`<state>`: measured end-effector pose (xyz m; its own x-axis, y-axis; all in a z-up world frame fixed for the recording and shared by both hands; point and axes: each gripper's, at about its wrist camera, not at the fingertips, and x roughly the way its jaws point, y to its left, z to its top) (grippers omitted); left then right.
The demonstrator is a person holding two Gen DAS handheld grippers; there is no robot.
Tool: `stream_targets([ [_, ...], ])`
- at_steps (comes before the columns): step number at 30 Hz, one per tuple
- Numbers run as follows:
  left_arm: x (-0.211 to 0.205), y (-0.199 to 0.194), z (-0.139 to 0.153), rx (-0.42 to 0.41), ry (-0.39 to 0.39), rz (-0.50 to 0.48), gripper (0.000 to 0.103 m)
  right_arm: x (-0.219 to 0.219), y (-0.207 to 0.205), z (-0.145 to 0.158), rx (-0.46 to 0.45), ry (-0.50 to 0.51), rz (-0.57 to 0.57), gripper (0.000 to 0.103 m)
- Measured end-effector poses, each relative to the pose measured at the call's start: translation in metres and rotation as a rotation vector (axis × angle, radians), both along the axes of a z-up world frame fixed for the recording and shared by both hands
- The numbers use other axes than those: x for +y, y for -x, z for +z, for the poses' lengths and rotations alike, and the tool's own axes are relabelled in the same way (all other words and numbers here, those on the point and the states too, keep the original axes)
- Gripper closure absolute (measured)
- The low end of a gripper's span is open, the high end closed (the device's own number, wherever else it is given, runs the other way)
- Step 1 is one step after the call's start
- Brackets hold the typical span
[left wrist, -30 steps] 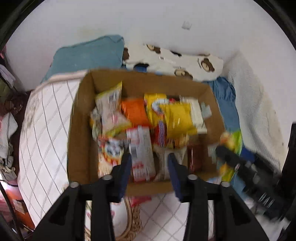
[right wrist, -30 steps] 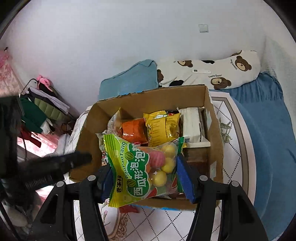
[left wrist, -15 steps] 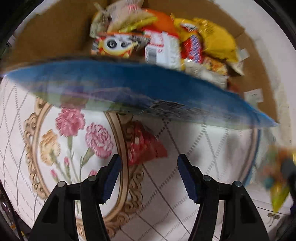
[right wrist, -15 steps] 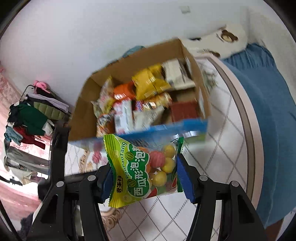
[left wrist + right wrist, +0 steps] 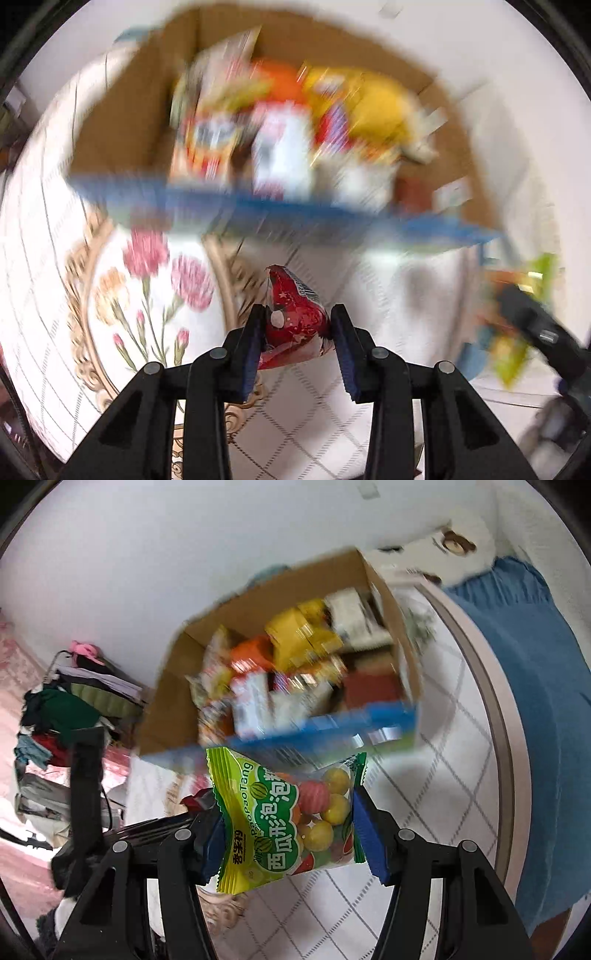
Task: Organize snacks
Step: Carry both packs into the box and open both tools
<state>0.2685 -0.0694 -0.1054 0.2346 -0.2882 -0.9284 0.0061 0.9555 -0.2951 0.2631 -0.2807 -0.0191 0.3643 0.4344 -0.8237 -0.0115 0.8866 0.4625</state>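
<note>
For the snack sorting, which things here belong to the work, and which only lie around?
Part of the job:
red snack packet in the left gripper
green gum-ball bag in the right gripper
cardboard box of snacks

Just lying about:
clothes pile
bear-print pillow
blue blanket

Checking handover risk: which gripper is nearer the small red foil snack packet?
Left. The left gripper is shut on the red foil packet; the right gripper, beside it, holds the green bubble-gum bag.
</note>
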Motion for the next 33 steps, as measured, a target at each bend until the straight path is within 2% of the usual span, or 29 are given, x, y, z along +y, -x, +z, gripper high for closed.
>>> stream_targets([
  [2,0.000,-0.013,0.036,-0.070,0.007,-0.011,0.070,0.004,-0.014,0.021,-0.048,0.000,0.017,0.039],
  [4,0.000,-0.033,0.060,-0.124,-0.012,-0.010,0.070,0.010,-0.033,0.036,-0.088,0.018,0.035,0.039],
  [6,0.003,-0.053,0.071,-0.150,-0.038,-0.014,0.070,0.020,-0.055,0.045,-0.114,0.049,0.062,0.039],
  [8,0.013,-0.076,0.075,-0.152,-0.060,-0.002,0.070,0.031,-0.078,0.046,-0.123,0.080,0.087,0.039],
  [13,0.026,-0.122,0.057,-0.077,-0.092,0.001,0.069,0.059,-0.124,0.030,-0.093,0.124,0.143,0.039],
  [14,0.026,-0.129,0.051,-0.055,-0.086,-0.004,0.068,0.065,-0.133,0.025,-0.077,0.131,0.161,0.037],
  [16,0.028,-0.142,0.037,-0.007,-0.079,-0.001,0.067,0.072,-0.145,0.012,-0.037,0.146,0.159,0.024],
  [17,0.029,-0.147,0.033,0.016,-0.088,0.007,0.067,0.074,-0.152,0.005,-0.009,0.144,0.163,0.012],
  [18,0.029,-0.151,0.029,0.028,-0.100,0.011,0.067,0.074,-0.154,0.001,0.001,0.148,0.160,0.005],
  [19,0.029,-0.153,0.027,0.032,-0.111,0.008,0.060,0.073,-0.156,-0.002,0.009,0.162,0.149,0.005],
  [20,0.027,-0.154,0.024,0.035,-0.132,0.005,0.046,0.073,-0.158,-0.005,0.015,0.182,0.142,0.005],
  [21,0.027,-0.154,0.023,0.034,-0.146,0.006,0.038,0.071,-0.158,-0.006,0.023,0.201,0.136,0.003],
  [22,0.027,-0.153,0.023,0.029,-0.147,0.006,0.024,0.069,-0.158,-0.009,0.035,0.223,0.132,0.003],
  [23,0.027,-0.151,0.022,0.026,-0.153,0.003,0.016,0.067,-0.158,-0.010,0.038,0.235,0.127,0.003],
  [26,0.027,-0.147,0.019,0.026,-0.170,0.006,0.009,0.060,-0.157,-0.016,0.050,0.283,0.116,0.002],
  [29,0.028,-0.140,0.014,0.033,-0.171,0.019,0.008,0.052,-0.155,-0.025,0.080,0.331,0.103,0.002],
  [33,0.028,-0.128,0.008,0.034,-0.189,0.029,0.008,0.044,-0.149,-0.029,0.089,0.346,0.089,0.002],
])
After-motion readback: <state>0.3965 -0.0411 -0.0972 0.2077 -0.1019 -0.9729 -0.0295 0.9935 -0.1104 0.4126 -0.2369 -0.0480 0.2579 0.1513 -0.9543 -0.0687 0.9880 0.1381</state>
